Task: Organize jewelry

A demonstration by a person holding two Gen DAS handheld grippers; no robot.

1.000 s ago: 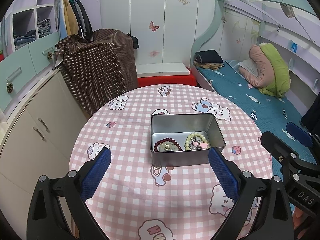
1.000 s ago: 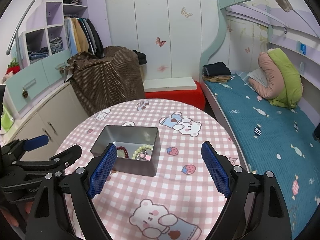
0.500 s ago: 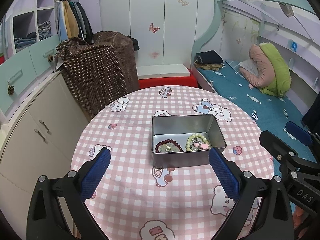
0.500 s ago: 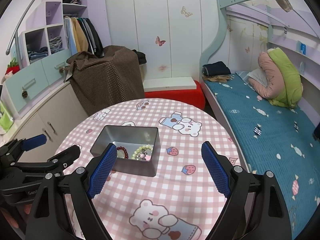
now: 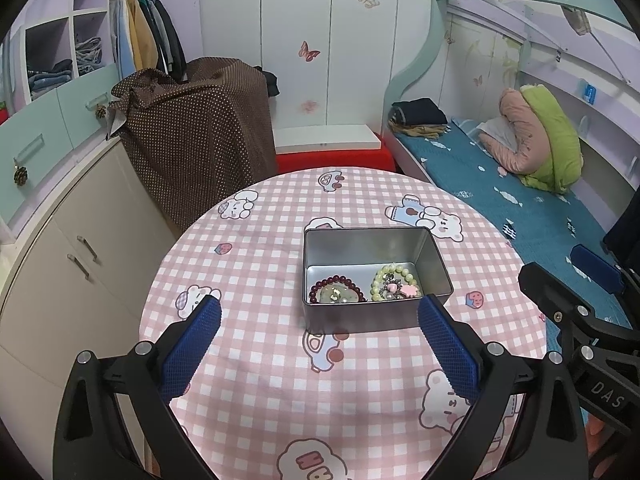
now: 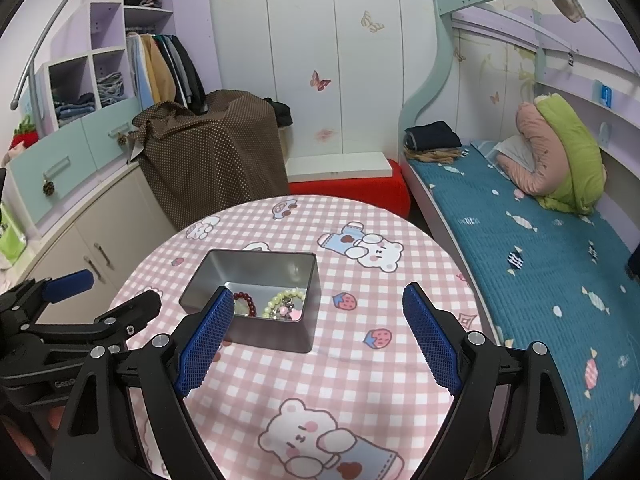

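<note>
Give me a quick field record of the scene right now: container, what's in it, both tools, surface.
container: open rectangular silver metal tin, no lid in view
contents: dark red bead bracelet on the left, pale green bead bracelet with pink charms on the right, both at the near end of the tin
surface: round table with pink checked bear-print cloth
left tool: open, empty, in front of the tin
right tool: open, empty, right of the tin

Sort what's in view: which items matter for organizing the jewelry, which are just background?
Job: metal tin, dark red bead bracelet, pale green bead bracelet, both in the tin.
Background: folded clothes and rolled quilt on the bed, brown dotted cover.
</note>
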